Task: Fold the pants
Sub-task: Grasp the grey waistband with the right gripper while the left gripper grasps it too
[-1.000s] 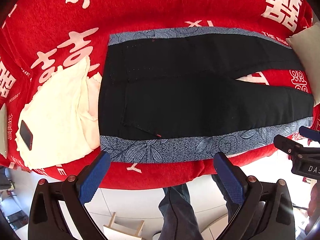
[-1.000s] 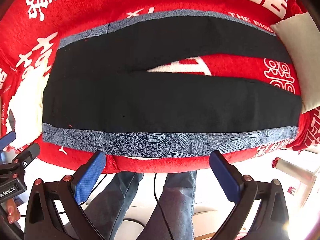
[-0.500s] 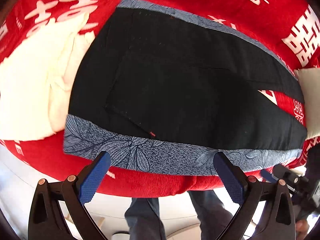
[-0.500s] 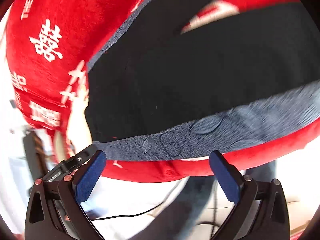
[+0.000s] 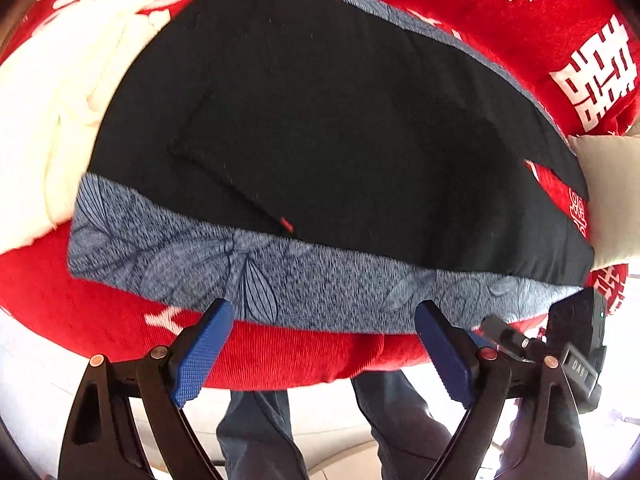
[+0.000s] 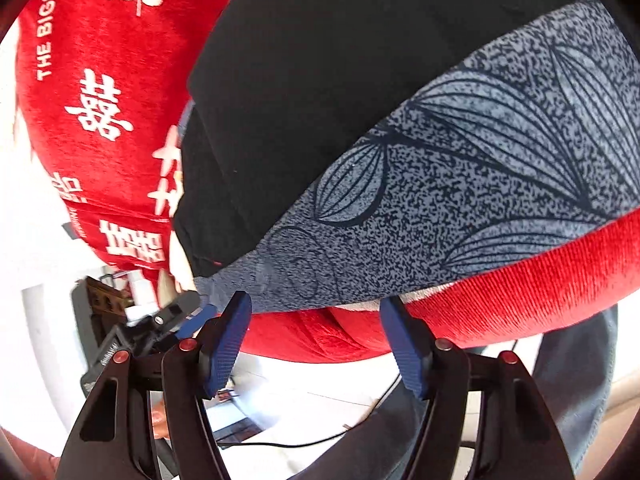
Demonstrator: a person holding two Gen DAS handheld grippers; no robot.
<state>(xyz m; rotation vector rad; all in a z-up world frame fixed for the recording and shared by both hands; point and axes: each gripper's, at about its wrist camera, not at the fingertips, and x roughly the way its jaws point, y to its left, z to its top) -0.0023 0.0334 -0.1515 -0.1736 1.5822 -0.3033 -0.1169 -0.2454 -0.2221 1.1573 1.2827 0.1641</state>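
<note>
Black pants with a blue-grey leaf-print side stripe lie flat on a red cover. The stripe runs along the near edge. My left gripper is open, its blue pads just below the stripe near the waist end. My right gripper is open, close to the stripe near the pants' edge, with the black cloth above. Neither holds cloth. The right gripper's body shows at the right in the left wrist view.
A white garment lies left of the pants. A cream cushion sits at the right. The person's legs in jeans stand in front of the red cover's edge. A cable lies on the floor.
Both grippers have moved in close to the near striped edge of the pants. The right gripper has swung toward the left end. Both jaws have narrowed a little but stay open.
</note>
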